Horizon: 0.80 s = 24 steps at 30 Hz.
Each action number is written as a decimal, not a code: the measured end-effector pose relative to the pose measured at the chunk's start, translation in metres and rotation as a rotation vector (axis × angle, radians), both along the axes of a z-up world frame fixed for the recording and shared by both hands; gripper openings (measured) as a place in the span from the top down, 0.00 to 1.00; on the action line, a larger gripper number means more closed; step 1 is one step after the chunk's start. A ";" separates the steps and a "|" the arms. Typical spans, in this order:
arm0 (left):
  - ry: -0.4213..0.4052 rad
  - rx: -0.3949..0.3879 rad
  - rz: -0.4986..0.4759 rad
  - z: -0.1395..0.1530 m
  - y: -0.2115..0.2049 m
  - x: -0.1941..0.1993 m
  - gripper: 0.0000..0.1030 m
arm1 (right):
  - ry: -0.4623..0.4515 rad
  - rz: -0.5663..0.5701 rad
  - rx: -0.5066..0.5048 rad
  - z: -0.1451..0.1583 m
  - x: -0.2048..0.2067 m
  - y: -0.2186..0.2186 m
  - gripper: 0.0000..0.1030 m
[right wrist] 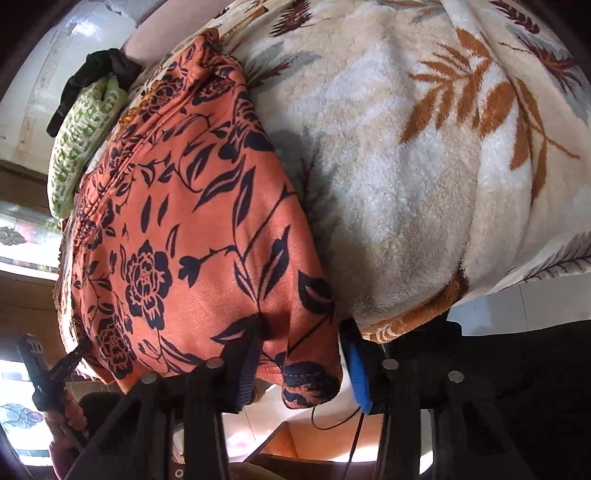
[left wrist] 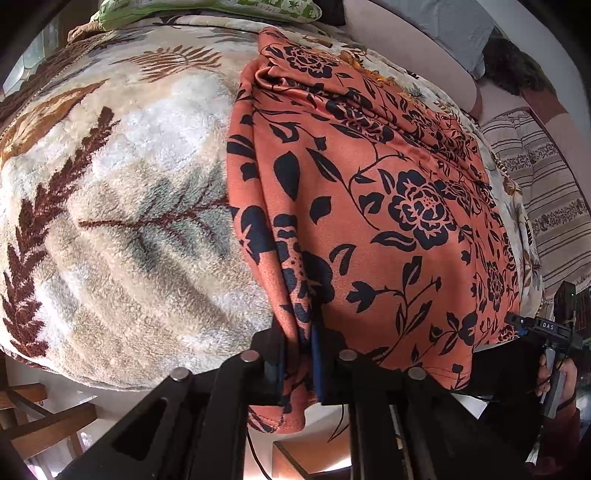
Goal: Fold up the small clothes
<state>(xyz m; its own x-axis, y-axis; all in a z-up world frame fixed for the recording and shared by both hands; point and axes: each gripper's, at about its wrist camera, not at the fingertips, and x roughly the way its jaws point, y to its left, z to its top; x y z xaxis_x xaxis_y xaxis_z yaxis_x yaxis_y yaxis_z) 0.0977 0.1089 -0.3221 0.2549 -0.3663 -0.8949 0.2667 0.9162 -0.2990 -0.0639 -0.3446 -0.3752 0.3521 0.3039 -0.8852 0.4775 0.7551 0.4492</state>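
An orange garment with black flowers (left wrist: 369, 206) lies on a fleece blanket with a leaf pattern (left wrist: 110, 221). It also shows in the right wrist view (right wrist: 184, 240). My left gripper (left wrist: 300, 354) is shut on the garment's bunched near left corner, which hangs over the bed's edge. My right gripper (right wrist: 299, 365) stands open around the near right corner, with the hem between its fingers (right wrist: 356, 373). The right gripper also shows at the right edge of the left wrist view (left wrist: 546, 332).
A green patterned pillow (left wrist: 207, 9) lies at the far end of the bed. A striped cushion (left wrist: 546, 192) lies to the right. A black cloth (right wrist: 92, 77) lies beside the pillow. A wooden chair (left wrist: 44, 424) stands below the bed's edge.
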 end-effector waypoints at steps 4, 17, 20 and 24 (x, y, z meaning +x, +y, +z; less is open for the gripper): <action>0.005 -0.086 -0.006 0.009 0.011 0.001 0.93 | -0.055 0.096 -0.005 0.031 -0.001 0.005 0.94; -0.080 -0.363 -0.015 0.113 0.015 0.081 0.93 | -0.505 -0.019 0.218 0.156 0.092 -0.043 0.94; -0.114 -0.354 0.025 0.129 0.009 0.137 0.93 | -0.545 -0.097 0.225 0.163 0.148 -0.071 0.94; -0.095 -0.337 0.133 0.114 -0.004 0.227 0.93 | -0.560 -0.235 0.219 0.146 0.231 -0.115 0.94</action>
<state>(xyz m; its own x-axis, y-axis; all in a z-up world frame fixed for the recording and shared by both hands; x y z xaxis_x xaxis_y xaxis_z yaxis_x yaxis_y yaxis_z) 0.3248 0.1053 -0.2077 0.3960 -0.5944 -0.6999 0.1932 0.7991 -0.5693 0.1674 -0.4594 -0.2292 0.8218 0.3158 -0.4743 0.2673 0.5214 0.8104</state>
